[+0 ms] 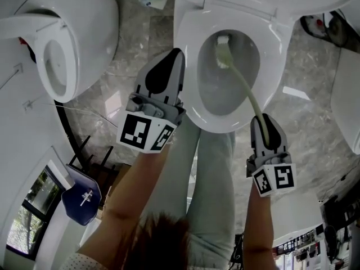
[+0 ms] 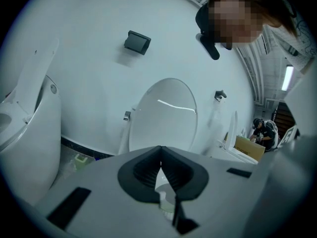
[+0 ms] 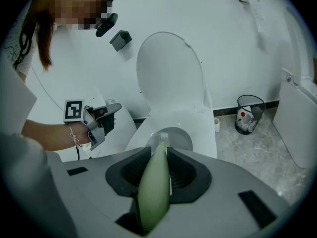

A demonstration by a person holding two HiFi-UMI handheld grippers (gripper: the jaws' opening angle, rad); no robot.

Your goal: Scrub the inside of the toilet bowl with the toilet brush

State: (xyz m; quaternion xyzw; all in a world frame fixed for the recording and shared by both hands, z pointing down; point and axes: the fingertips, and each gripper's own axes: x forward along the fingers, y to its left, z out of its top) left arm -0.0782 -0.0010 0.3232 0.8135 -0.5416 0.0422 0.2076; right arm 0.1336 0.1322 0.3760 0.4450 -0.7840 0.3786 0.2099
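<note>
Pale-green toilet brush (image 1: 243,83) runs from the right gripper (image 1: 260,118) down into the white toilet bowl (image 1: 216,97), bristles at the back wall. The left gripper (image 1: 177,55) hangs by the bowl's left side. Left gripper view: jaws pressed together, nothing between them. Right gripper view: jaws clamped on the brush handle (image 3: 154,182).

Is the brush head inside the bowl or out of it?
Inside: the head of the toilet brush sits deep in the toilet bowl, handle clamped by the right gripper.
</note>
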